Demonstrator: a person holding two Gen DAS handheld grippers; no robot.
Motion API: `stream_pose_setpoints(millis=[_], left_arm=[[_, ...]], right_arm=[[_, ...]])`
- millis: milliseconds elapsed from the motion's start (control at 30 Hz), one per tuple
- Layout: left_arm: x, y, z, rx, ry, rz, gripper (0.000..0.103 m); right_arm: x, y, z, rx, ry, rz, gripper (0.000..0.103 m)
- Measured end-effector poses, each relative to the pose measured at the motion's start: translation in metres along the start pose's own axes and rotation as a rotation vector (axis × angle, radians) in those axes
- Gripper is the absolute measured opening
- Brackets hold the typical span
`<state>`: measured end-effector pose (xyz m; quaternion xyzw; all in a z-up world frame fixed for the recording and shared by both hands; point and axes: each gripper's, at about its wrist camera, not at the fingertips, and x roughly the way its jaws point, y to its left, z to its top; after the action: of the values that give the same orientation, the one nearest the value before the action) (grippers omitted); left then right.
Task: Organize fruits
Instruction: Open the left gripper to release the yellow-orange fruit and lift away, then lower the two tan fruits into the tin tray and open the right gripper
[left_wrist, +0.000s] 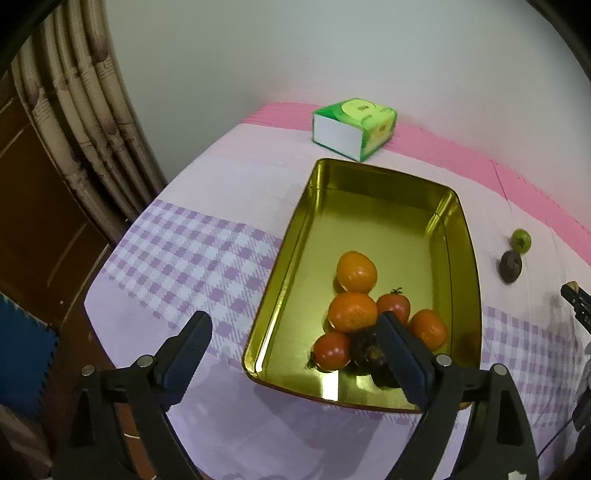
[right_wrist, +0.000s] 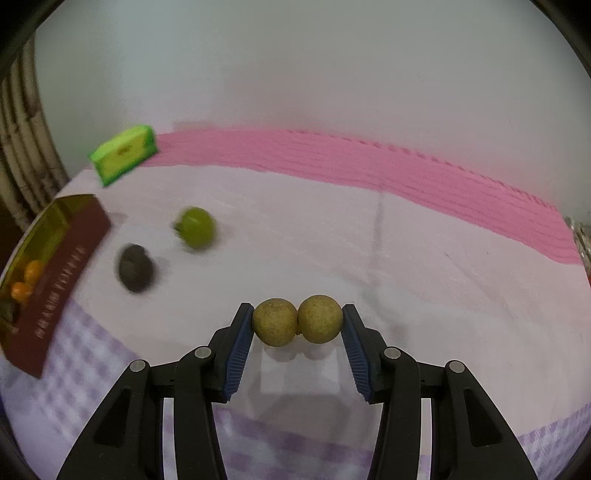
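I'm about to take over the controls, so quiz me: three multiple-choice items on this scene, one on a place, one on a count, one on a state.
1. Where does the green fruit lie?
A. in the tray
B. on the tablecloth, outside the tray
C. on the tissue box

2. How many round brown fruits sit between the right gripper's fingers?
A. one
B. two
C. three

3. The left gripper is:
A. open, holding nothing
B. shut on an orange
C. shut on a tomato

Answers:
1 B, it rests on cloth beside the dark fruit, clear of the gold tray.
2 B, a side-by-side pair is pinched.
3 A, its fingers stand wide apart.
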<state>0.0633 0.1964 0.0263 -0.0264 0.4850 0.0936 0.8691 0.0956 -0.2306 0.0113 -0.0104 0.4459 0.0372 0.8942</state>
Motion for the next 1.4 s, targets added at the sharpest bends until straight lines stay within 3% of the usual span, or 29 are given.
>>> stream_pose_setpoints(millis=[367,500,733,1400], left_arm=[[-0.004,0.025,0.006,-0.097,-0.018,0.062,0.091],[0.003,0.036,0.005,-0.148,0.020,0.077,0.091],[0.002,0.048,0.007,-0.209,0.021,0.078,0.091],[0.006,0.049,0.007,-0.207,0.032,0.075,0.091]], right_arm=[[-0.022,0.126,0.033,-0.167,-0.019,0.236,0.049],[-0.025,0.173,0.037,-0.233,-0.019,0.299,0.049],[-0.015,0.232,0.034,-0.332,0.015,0.367,0.049],[0.012,0.266,0.010,-0.407,0.107,0.389,0.049]])
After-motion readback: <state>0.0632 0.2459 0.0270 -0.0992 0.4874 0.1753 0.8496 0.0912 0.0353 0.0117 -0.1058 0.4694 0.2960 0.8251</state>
